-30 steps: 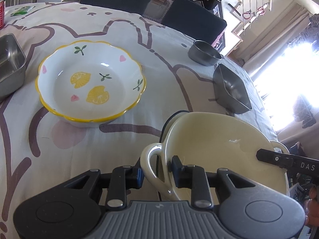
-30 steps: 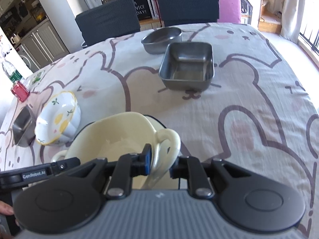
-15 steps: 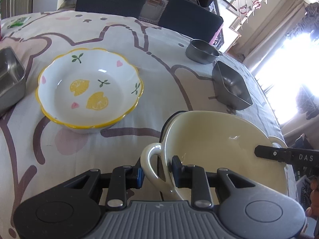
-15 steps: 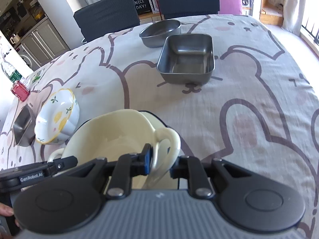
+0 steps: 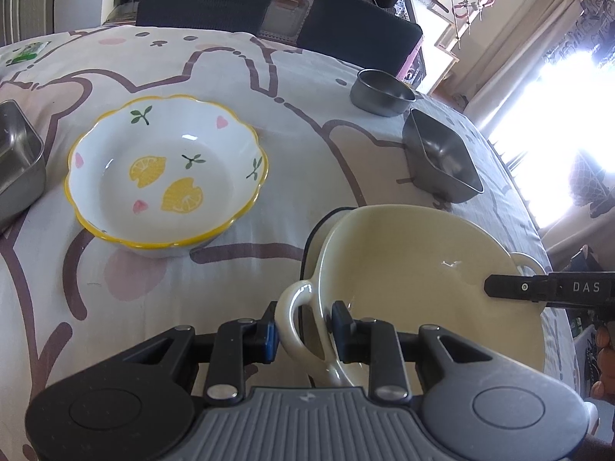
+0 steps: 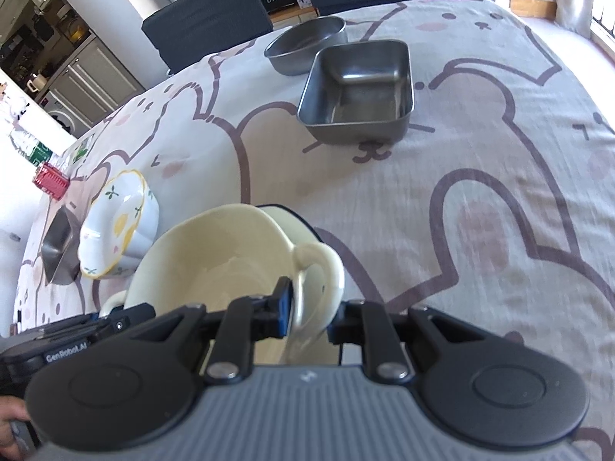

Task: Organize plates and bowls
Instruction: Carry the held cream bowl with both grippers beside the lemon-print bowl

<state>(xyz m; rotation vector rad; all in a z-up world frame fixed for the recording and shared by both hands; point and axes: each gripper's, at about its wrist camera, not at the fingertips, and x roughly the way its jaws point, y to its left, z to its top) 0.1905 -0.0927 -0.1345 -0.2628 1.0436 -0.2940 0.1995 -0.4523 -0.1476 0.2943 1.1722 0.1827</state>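
Both grippers, left gripper [image 5: 301,332] and right gripper [image 6: 309,317], stay clamped on cream bowl [image 5: 426,280] handles; bowl now lower. Lemon bowl [image 5: 165,171] near, steel pan [image 6: 357,90] beyond.

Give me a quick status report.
Left gripper and right gripper each clamp a handle of the cream bowl. Lemon bowl alongside, apart. Nothing in the way.

The cream two-handled ceramic bowl [image 5: 423,269] sits nearest; the scalloped lemon-print bowl [image 5: 165,169] lies left of it, the rectangular steel tray [image 5: 442,157] behind it, and the round steel bowl [image 5: 380,92] beyond that tray.
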